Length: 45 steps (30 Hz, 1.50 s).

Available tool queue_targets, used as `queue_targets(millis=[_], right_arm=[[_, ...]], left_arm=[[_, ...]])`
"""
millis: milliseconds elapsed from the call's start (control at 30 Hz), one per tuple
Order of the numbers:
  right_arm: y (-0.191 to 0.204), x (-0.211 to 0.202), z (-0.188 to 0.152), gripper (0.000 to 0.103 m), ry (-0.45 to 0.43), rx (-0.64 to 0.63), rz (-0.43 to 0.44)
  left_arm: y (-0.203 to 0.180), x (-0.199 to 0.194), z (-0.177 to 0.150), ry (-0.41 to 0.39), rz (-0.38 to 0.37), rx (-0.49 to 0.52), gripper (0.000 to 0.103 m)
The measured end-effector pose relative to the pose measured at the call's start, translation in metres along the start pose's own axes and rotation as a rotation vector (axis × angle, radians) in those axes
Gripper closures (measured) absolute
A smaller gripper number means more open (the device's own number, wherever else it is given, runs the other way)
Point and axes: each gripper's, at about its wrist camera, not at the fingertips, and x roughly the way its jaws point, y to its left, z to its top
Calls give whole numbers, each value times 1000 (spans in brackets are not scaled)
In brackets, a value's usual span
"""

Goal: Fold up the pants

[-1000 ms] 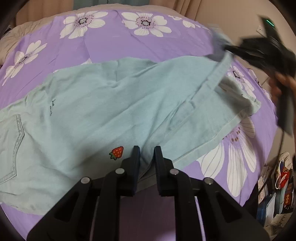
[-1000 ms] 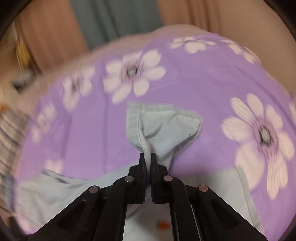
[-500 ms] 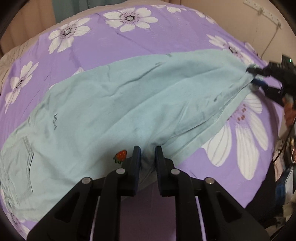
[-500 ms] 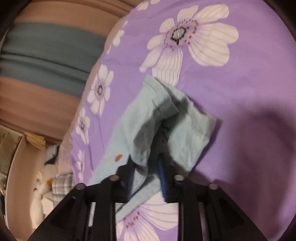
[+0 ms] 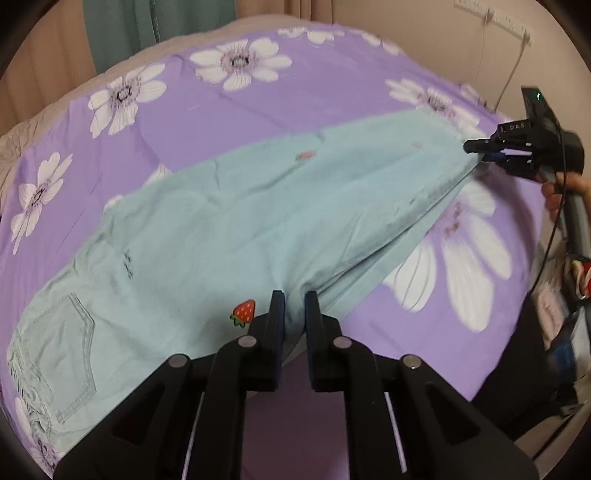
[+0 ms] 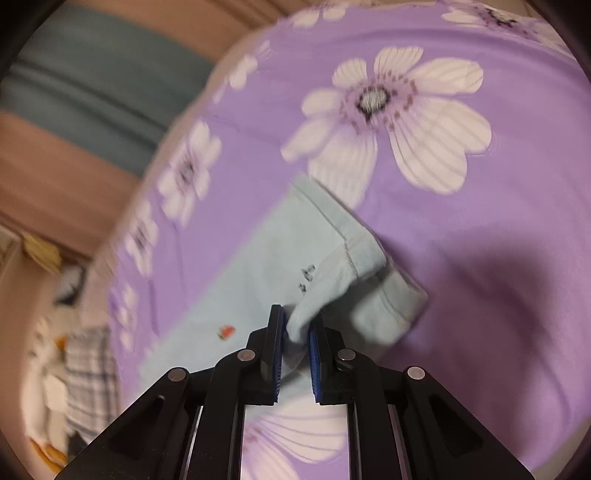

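- Since a second ago the right gripper (image 5: 471, 145) swung the lifted leg down, so the light-blue pants (image 5: 229, 229) now lie stretched out flat.
- Long axis: waist lower left, hems upper right, on the purple flowered bedspread (image 5: 303, 96).
- Left gripper (image 5: 291, 306) is clamped on the fabric's near edge; the right's jaws are closing on the hem.
- Curtains behind, bed edge close at right.

Purple floral bedsheet (image 5: 303, 110) w/ teal curtain (image 5: 147, 26) & beige wall (image 5: 424, 33) behind.

Pale mint-green cotton pants (image 5: 229, 229) with a small red strawberry patch (image 5: 243, 312) and dark tiny lettering. Purple bed sheet (image 5: 295, 110) printed with large white daisy flowers, dark-centred. Teal curtain (image 5: 147, 26) beside beige drapes. Black plastic tool (image 6: 295, 332) with blue pads (image 6: 313, 350).
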Motion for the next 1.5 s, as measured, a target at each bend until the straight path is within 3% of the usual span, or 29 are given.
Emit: queue_targets(millis=[67, 167, 233, 300, 400, 600, 700, 800, 933, 1000, 1067, 1133, 1233, 1300, 1367, 1433, 1500], right_arm=[[-3, 10, -5, 89, 19, -29, -79], [-6, 4, -6, 86, 7, -43, -98], [-2, -9, -2, 74, -50, -68, -176], [7, -27, 0, 72, -133, -113, -260], [31, -35, -6, 72, -192, -224, -272], [135, 30, -61, 72, 80, -559, 51], [183, 64, -96, 75, 188, -696, 127], [212, 89, -121, 75, 256, -820, 119], [203, 115, -159, 75, 487, -982, -6], [194, 104, -163, 75, 489, -1038, -5], [191, 92, -157, 76, 512, -1003, 15], [192, 82, -150, 75, 504, -980, 61], [202, 72, -145, 75, 420, -977, 131], [208, 79, -146, 75, 394, -963, 149], [214, 99, -155, 75, 438, -962, 158], [215, 126, -178, 75, 590, -1017, 79], [224, 125, -188, 74, 582, -1123, 67]], left_arm=[[-2, 14, -5, 54, 5, -3, 89], [-7, 6, -9, 36, -4, 5, 87], [-2, -5, -11, 27, -56, -31, 82], [8, -18, -17, 7, -112, -90, 77], [26, -33, -24, -21, -116, -184, 75], [89, -45, -27, -90, 10, -425, 73], [116, -35, -44, -17, 69, -518, 72], [124, -31, -69, 41, 116, -523, 72], [141, -44, -92, 0, 102, -584, 72], [150, -49, -98, -20, 82, -630, 77], [151, -54, -97, -29, 95, -637, 77], [150, -60, -91, -59, 113, -630, 75], [150, -69, -84, -121, 108, -632, 72], [157, -72, -82, -140, 131, -649, 63], [167, -72, -86, -138, 163, -670, 61], [181, -72, -95, -114, 209, -704, 61], [194, -74, -102, -108, 245, -728, 61]])
